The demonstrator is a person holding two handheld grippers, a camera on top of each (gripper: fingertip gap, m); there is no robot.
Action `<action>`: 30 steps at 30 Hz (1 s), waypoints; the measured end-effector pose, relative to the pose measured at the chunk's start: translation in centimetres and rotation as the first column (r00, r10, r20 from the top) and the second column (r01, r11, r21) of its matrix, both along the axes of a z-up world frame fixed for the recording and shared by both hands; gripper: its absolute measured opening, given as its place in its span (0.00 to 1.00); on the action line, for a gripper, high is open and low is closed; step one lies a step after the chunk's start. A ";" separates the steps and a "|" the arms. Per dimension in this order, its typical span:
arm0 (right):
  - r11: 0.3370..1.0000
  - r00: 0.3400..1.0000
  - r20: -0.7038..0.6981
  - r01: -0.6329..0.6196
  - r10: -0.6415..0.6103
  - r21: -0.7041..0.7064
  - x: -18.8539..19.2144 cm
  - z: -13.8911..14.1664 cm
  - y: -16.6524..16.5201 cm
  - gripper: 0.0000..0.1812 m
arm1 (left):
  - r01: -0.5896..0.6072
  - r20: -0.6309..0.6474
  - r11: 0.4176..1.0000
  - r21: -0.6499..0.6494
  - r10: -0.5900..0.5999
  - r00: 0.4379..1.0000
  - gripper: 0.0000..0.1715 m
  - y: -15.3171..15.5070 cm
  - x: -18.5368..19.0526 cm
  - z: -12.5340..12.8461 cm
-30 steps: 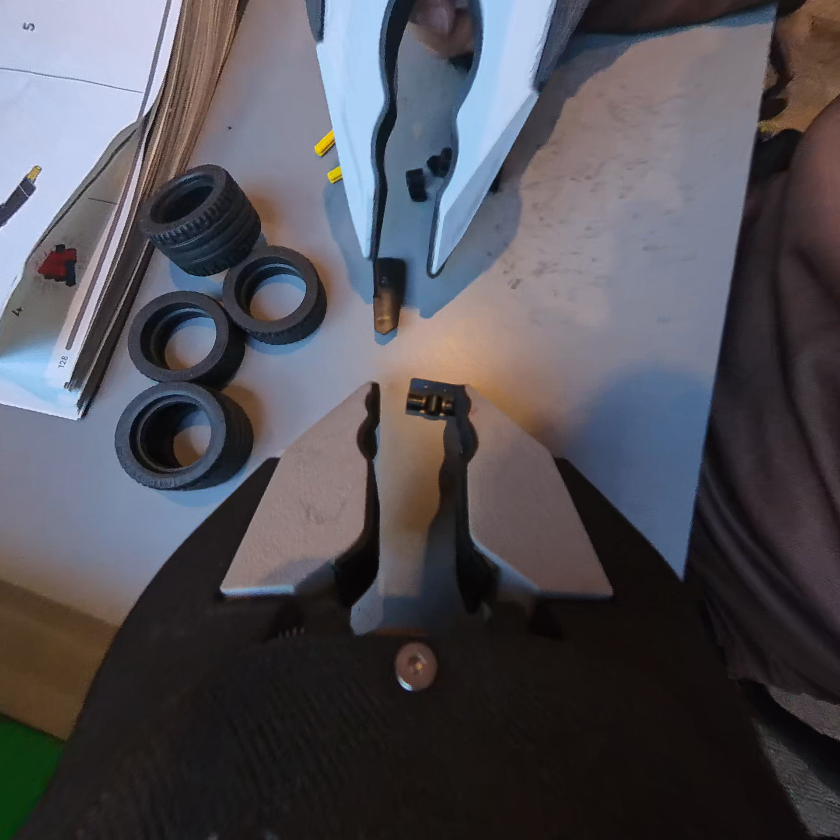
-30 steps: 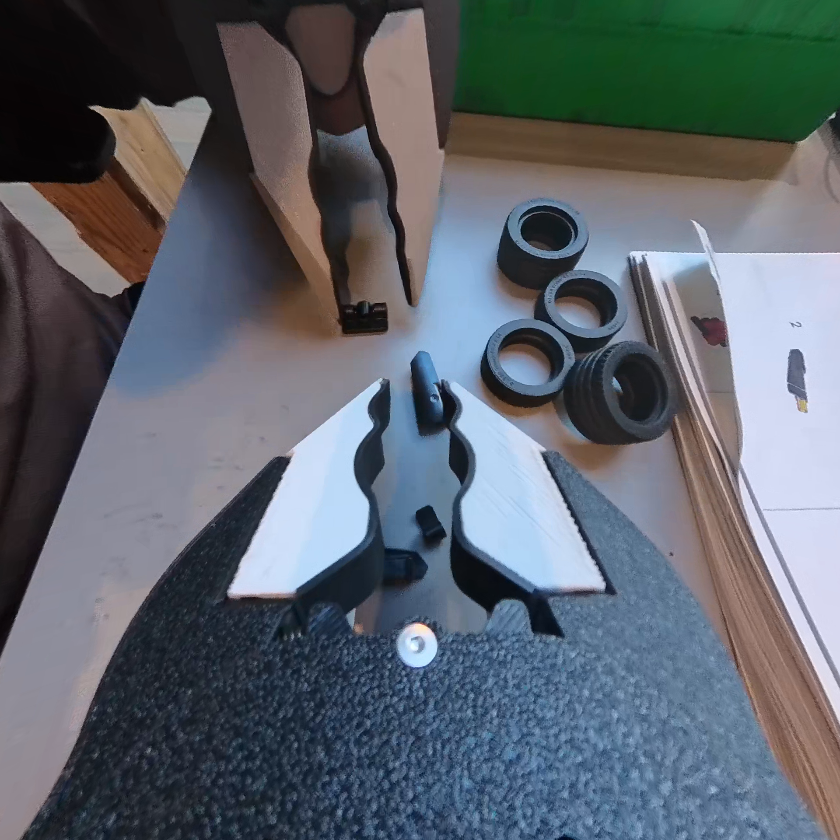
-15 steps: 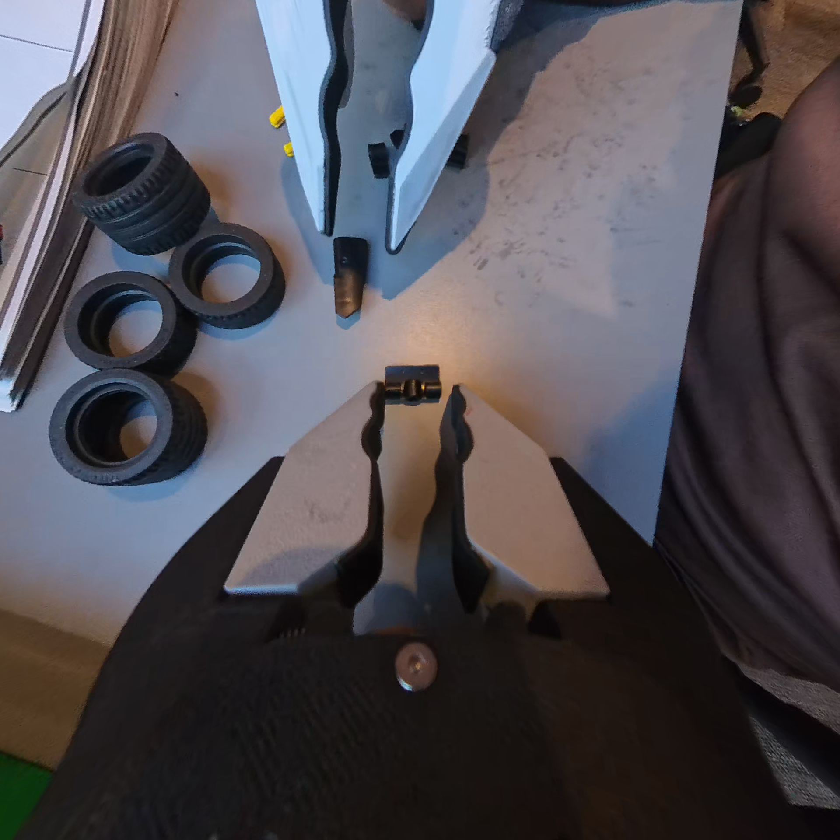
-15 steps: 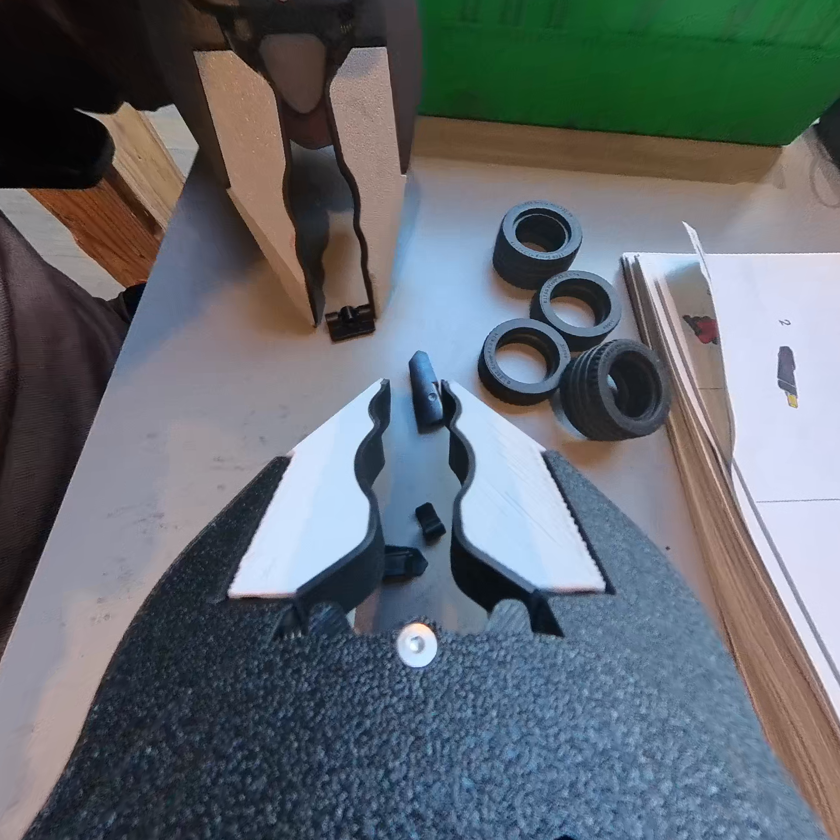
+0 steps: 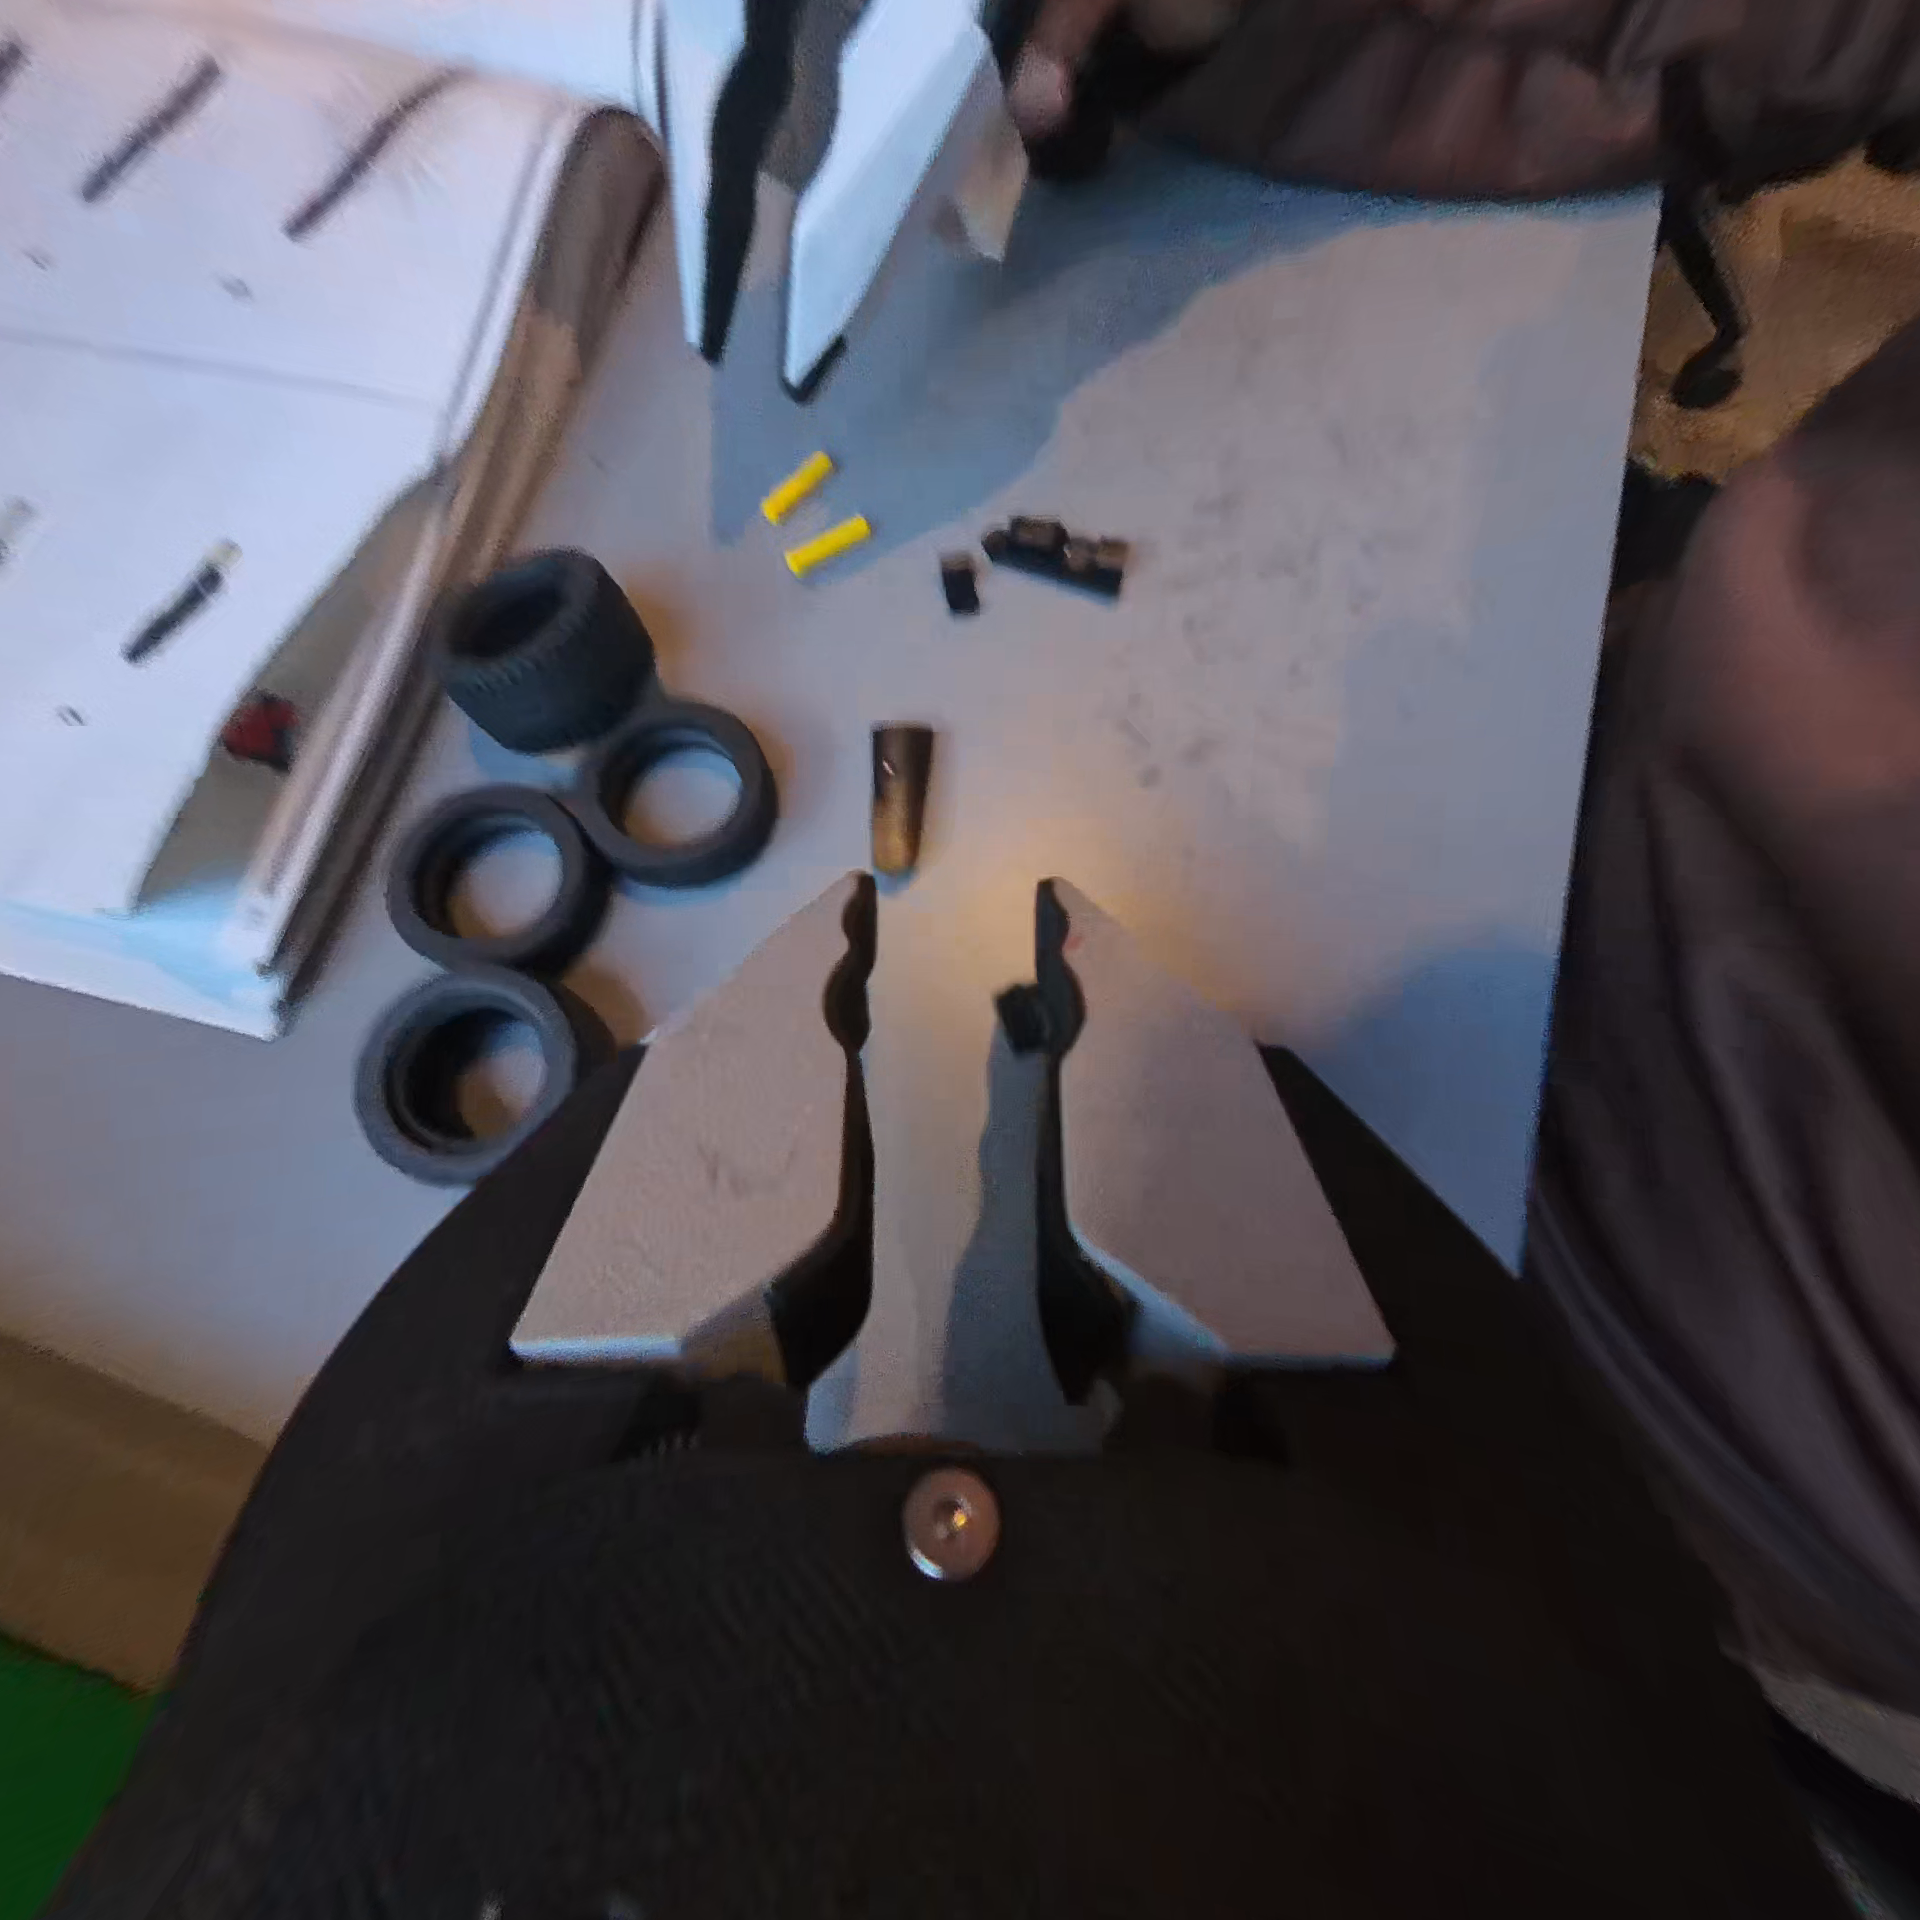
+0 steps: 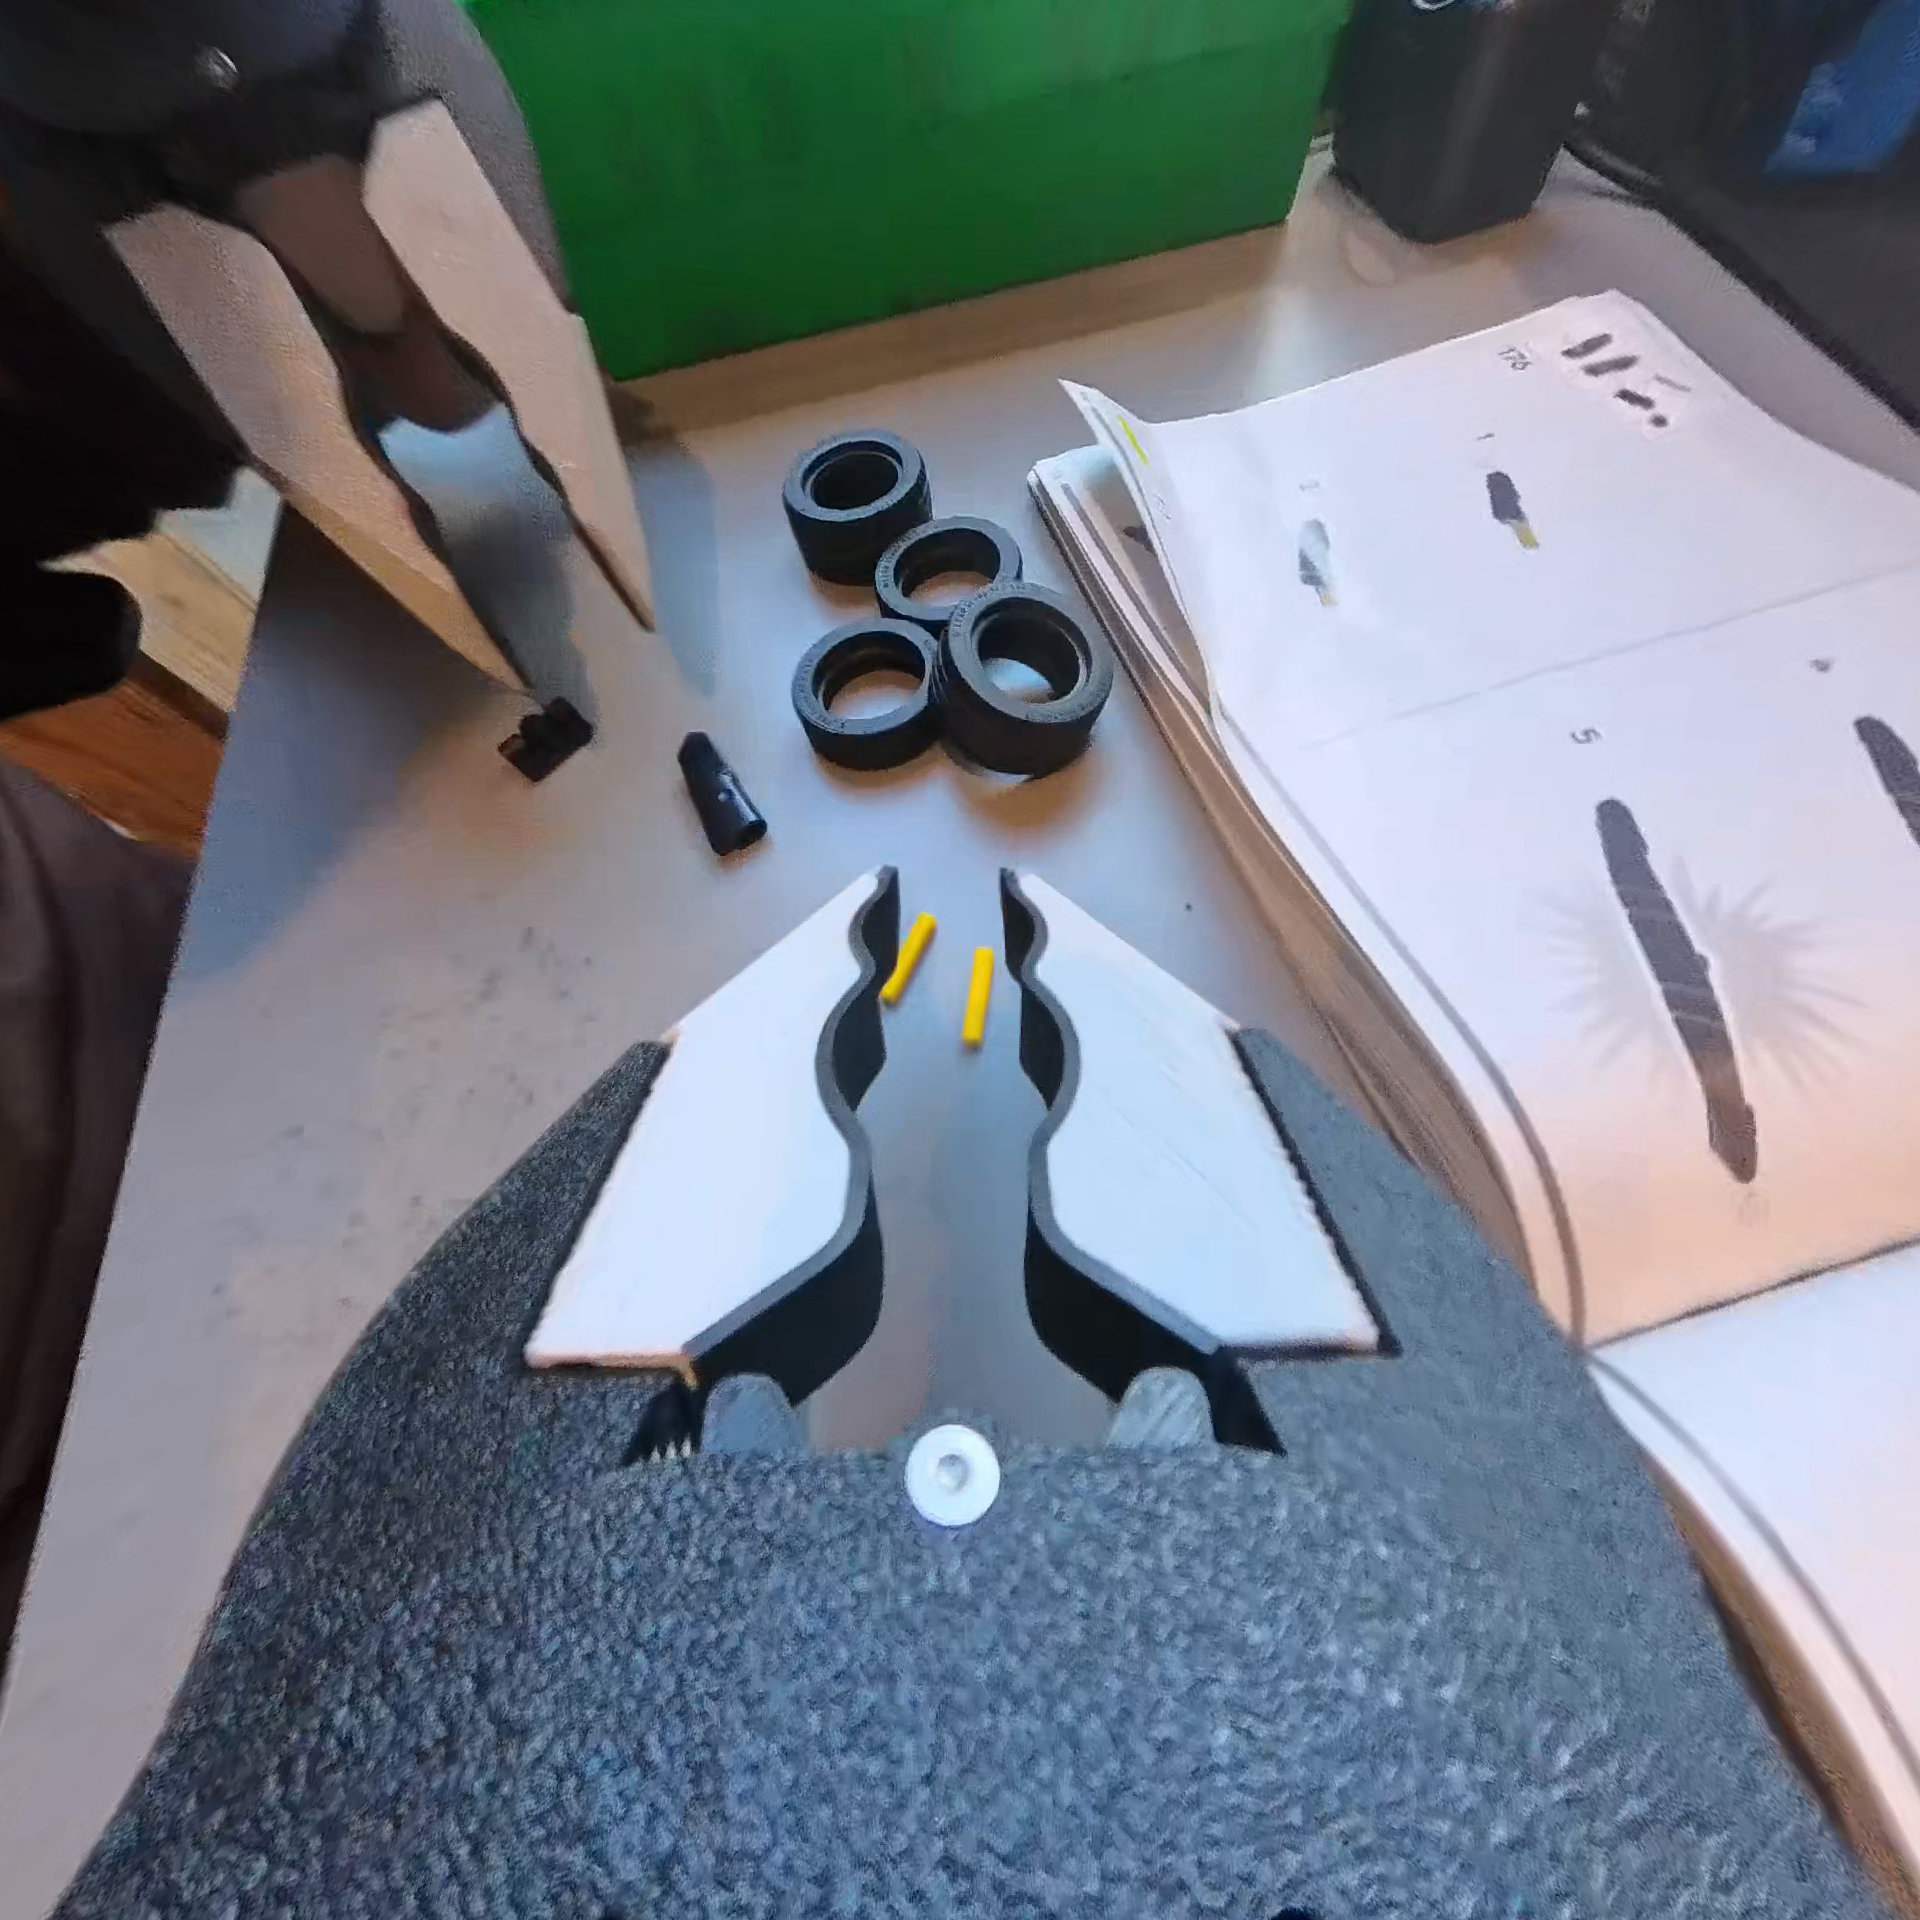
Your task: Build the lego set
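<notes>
My left gripper (image 5: 954,888) is open; a small black connector (image 5: 1023,1018) lies on the grey table (image 5: 1299,727) between its fingers, against the right one. It also shows in the right wrist view (image 6: 545,738), at the tip of the left gripper (image 6: 582,655). A black tapered piece (image 5: 902,795) (image 6: 720,795) lies just ahead of the left fingertips. My right gripper (image 6: 945,883) is open above two yellow pins (image 6: 907,956) (image 6: 977,995), not touching them. It appears far off in the left wrist view (image 5: 769,353), beyond the pins (image 5: 828,545).
Several black tyres (image 6: 951,623) (image 5: 540,649) lie beside an open instruction booklet (image 6: 1507,779) (image 5: 208,416). Small black parts (image 5: 1060,551) lie near the pins. A green box (image 6: 883,156) stands beyond the table's far edge. A person's clothed body (image 5: 1766,935) is at the table's side. Tip to tip, the grippers are about 12 cm apart. About 4 cm separates my left fingertips from the black tapered piece (image 6: 720,795). It turns up in the left wrist view (image 5: 898,790) as well.
The right gripper has pulled back from the black tapered piece and now hangs over the yellow pins. The left gripper has moved forward, so the connector sits deeper between its fingers.
</notes>
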State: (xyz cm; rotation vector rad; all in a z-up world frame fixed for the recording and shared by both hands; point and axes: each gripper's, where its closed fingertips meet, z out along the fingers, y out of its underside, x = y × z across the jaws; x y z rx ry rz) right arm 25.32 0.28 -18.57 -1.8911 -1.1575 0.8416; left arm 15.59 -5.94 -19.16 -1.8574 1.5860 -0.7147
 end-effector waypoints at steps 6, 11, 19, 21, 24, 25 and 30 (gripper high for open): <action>0.999 0.998 0.039 0.043 -0.043 -0.004 0.7 -0.5 -1.1 0.08 | 0.067 -0.093 0.996 0.050 -0.062 0.994 0.17 1.9 2.9 -2.0; 0.997 0.997 0.062 0.057 -0.053 -0.057 0.0 -1.2 -1.9 0.07 | 0.125 -0.136 0.990 0.066 -0.115 0.984 0.15 1.8 3.4 -3.2; 0.996 0.990 0.115 0.085 -0.083 -0.013 -0.1 -2.0 -1.8 0.07 | 0.111 -0.052 0.993 0.051 -0.108 0.993 0.06 1.3 3.7 -3.3; 0.996 0.987 0.131 0.092 -0.090 -0.004 0.0 -2.4 -1.7 0.07 | 0.104 -0.044 0.993 0.052 -0.102 0.994 0.07 1.3 3.6 -3.3; 0.997 0.986 0.146 0.078 -0.076 -0.008 -0.1 -2.7 -1.9 0.08 | 0.112 -0.031 0.993 0.043 -0.111 0.993 0.07 1.1 3.7 -3.3; 0.997 0.985 0.157 0.072 -0.070 -0.010 -0.2 -2.8 -1.9 0.09 | 0.110 -0.030 0.993 0.039 -0.108 0.994 0.08 1.1 3.7 -3.3; 0.998 0.983 0.172 0.070 -0.069 0.001 -0.2 -3.0 -1.9 0.08 | 0.097 -0.037 0.994 0.046 -0.095 0.995 0.14 1.5 3.4 -3.2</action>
